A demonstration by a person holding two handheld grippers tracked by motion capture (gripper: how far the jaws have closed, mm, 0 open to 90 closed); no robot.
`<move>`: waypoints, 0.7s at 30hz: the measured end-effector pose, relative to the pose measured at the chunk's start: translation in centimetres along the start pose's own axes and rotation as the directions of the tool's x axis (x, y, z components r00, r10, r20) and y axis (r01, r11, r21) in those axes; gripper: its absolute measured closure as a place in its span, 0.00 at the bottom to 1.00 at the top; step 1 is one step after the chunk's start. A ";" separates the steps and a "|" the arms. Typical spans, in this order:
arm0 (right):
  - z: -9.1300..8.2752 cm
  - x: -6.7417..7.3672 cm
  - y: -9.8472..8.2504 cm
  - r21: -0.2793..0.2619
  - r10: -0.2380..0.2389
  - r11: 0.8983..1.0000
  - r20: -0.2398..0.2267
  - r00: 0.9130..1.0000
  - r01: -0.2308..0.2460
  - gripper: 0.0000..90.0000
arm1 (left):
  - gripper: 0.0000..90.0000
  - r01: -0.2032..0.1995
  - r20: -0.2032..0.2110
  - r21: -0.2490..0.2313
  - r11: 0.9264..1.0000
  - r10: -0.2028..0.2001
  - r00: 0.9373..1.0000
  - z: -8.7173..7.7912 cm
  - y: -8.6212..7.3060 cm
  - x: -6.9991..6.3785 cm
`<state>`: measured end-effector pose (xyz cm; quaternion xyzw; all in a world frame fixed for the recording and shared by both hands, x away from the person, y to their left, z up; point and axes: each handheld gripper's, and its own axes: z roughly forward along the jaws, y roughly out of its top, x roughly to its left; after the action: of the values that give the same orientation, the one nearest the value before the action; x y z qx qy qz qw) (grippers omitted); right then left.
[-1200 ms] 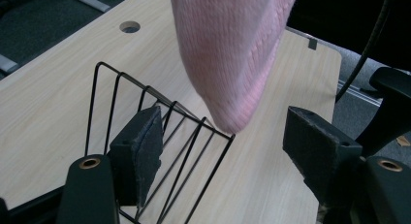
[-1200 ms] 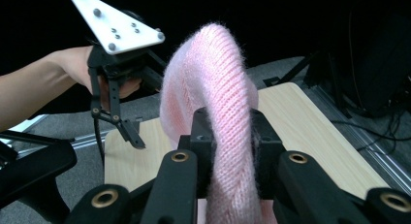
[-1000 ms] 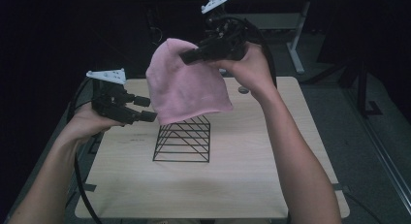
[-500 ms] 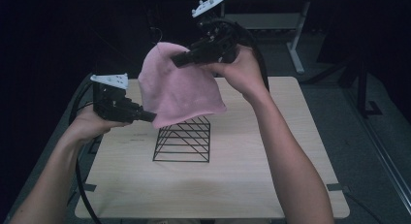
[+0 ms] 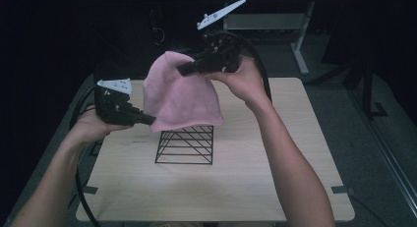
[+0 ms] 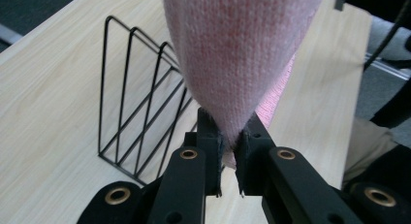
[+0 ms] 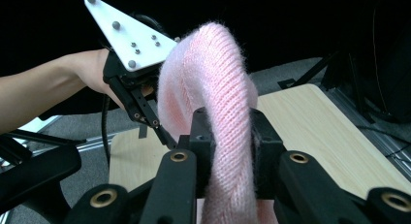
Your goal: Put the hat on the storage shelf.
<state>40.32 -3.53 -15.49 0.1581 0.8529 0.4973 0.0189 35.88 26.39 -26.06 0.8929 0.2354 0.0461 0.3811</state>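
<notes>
Two hand-held grippers held the pink knit hat (image 5: 179,97) above the wire rack (image 5: 186,144) on the worktop (image 5: 275,187), the right hand-held gripper (image 5: 186,69) clamped on its top, the left hand-held gripper (image 5: 149,120) just closed on its lower left edge; spreading it likely came next.

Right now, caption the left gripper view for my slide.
Left tongs pinching the pink knit hat's edge beside the black wire rack.
</notes>
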 end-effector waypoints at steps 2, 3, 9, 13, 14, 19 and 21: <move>0.2 -0.4 -0.4 0.002 0.010 1.000 0.003 1.000 -0.010 0.84 | 0.92 0.003 -0.005 0.010 1.000 -0.003 1.000 0.2 -0.1 0.2; 0.2 -0.6 -0.6 0.001 0.019 1.000 -0.001 1.000 -0.019 0.84 | 0.92 0.009 -0.006 0.009 1.000 -0.008 1.000 0.3 -0.1 0.2; 0.5 -1.3 -1.8 -0.005 0.040 0.999 -0.008 0.999 -0.040 0.84 | 0.92 0.007 -0.016 0.025 1.000 -0.007 1.000 0.8 -0.3 0.3; 0.4 -1.4 -2.5 0.000 0.046 0.999 -0.017 0.999 -0.046 0.84 | 0.92 0.007 -0.023 0.032 0.999 -0.006 1.000 1.1 -0.5 0.3; 0.4 -1.4 -2.6 -0.002 0.053 0.999 -0.018 0.998 -0.053 0.84 | 0.92 0.006 -0.023 0.033 0.999 -0.006 1.000 1.2 -0.6 0.3; 0.6 -1.4 -3.1 0.005 0.044 0.999 -0.024 0.999 -0.044 0.84 | 0.92 0.001 -0.035 0.056 0.998 0.001 0.999 1.5 -0.7 0.3; 0.7 -1.4 -3.3 0.005 0.044 0.999 -0.026 0.999 -0.044 0.84 | 0.92 -0.003 -0.040 0.062 0.998 0.005 0.999 1.6 -0.7 0.3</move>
<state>40.98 -4.86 -18.84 0.1704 0.8503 0.4979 -0.0036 36.27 25.84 -27.72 0.9036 0.2425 0.0574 0.3484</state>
